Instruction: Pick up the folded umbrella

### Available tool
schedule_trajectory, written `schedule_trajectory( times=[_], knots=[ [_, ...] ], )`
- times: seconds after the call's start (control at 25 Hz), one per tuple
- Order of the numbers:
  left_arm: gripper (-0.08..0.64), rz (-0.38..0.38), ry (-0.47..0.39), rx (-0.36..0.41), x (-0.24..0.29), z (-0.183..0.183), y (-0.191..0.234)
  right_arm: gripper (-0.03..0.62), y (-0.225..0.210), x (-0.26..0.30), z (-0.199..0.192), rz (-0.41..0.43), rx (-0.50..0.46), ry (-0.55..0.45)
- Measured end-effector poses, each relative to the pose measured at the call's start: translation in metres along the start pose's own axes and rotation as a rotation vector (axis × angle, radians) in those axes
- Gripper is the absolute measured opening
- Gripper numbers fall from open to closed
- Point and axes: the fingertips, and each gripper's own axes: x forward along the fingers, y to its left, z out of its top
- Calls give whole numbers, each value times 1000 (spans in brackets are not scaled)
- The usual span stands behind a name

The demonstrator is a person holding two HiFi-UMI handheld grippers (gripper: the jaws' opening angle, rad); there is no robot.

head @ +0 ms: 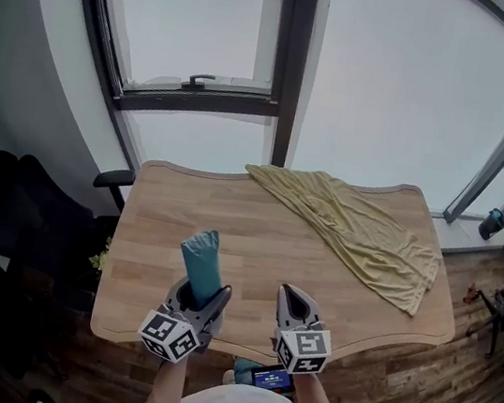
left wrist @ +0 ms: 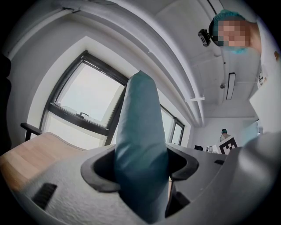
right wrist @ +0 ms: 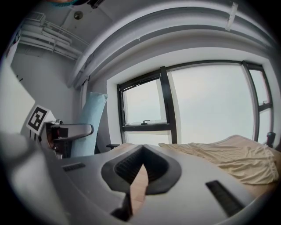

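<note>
clamping folded umbrella (head: 201,259), left hand-held gripper (head: 202,292)

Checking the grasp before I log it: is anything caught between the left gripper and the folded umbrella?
Nothing visible. The left gripper is shut directly on the teal folded umbrella, which it holds upright. The crumpled beige cloth lies apart, toward the far right of the wooden table.

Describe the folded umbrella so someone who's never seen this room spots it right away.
Start at the light wooden table, then go to its near edge, where the left gripper is. The folded umbrella is the teal roll standing up between that gripper's jaws; the only other soft thing, a yellowish cloth, lies crumpled flat on the table's far right.
</note>
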Motion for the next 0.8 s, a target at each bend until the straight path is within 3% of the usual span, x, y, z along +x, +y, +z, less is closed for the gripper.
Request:
schedule_trajectory(
  times=[0.8],
  knots=[
    [313, -7, 25, 2, 2, -8, -6, 9, -12, -7, -11, -34, 2, 34]
  ],
)
